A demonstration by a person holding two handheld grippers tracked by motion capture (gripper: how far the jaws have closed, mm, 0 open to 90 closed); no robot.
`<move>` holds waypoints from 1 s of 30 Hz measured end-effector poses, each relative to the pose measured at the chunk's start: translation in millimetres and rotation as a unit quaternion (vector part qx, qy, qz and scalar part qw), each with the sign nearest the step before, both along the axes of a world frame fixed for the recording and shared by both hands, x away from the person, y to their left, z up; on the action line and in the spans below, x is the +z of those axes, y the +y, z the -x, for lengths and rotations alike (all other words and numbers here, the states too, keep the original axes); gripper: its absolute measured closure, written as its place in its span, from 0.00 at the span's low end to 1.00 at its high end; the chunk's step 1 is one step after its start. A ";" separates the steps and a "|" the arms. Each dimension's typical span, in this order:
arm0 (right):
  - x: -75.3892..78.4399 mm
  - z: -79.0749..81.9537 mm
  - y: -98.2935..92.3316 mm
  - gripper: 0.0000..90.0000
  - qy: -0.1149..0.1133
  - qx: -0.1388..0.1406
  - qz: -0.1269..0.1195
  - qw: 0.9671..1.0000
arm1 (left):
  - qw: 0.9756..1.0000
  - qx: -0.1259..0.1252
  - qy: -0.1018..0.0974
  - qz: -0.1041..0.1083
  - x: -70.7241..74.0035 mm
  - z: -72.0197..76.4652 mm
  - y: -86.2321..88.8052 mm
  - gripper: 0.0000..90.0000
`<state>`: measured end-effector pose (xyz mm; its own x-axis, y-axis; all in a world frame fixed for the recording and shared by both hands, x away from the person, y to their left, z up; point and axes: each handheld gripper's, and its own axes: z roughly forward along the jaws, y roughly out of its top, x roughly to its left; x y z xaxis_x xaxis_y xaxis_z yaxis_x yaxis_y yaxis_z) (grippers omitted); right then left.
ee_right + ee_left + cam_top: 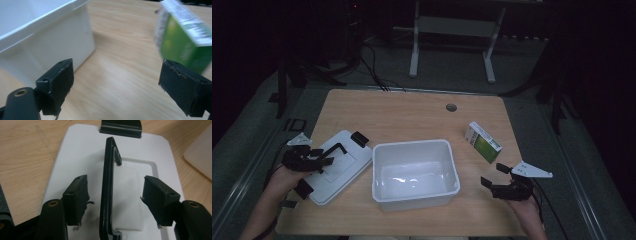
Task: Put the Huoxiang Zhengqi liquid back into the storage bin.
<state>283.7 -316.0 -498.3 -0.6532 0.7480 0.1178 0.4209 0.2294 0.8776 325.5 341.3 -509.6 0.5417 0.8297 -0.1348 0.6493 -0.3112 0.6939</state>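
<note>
Fingers of the left gripper (113, 202) stand apart around one lid's (338, 165) black handle (108, 187), untouched; right gripper (117, 87) gapes empty between one white bin (414, 172) and one green box (483, 142), lower right.

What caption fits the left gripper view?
Open left gripper over white lid, its black handle between the jaws, untouched.

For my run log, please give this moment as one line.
left tongs: open, astride black handle of flat white plastic lid | right tongs: open, empty | white plastic tub: uncovered | green carton: on table
</note>
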 end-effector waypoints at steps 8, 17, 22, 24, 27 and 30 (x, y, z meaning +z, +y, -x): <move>14.5 -23.8 -19.8 0.19 -0.011 -0.036 0.016 0.999 | 1.000 -0.005 0.002 -0.001 -1.1 2.0 0.4 0.36; 18.7 -66.9 -32.6 0.25 0.000 -0.058 0.042 0.997 | 1.000 -0.007 0.004 0.007 -1.3 2.0 2.2 0.36; 18.9 -82.8 -30.1 0.25 0.011 -0.055 0.051 0.997 | 1.000 -0.006 0.006 0.005 -3.0 1.0 1.6 0.36; 17.4 -90.4 -27.9 0.25 0.017 -0.052 0.060 0.997 | 1.000 -0.007 0.006 0.008 -3.5 0.7 1.4 0.36; 12.4 -104.5 -24.9 0.28 0.029 -0.054 0.071 0.996 | 1.000 -0.006 0.006 0.006 -4.4 0.3 1.3 0.36; 9.4 -111.0 -23.5 0.30 0.038 -0.050 0.072 0.995 | 1.000 -0.007 0.007 0.011 -4.5 0.1 2.5 0.36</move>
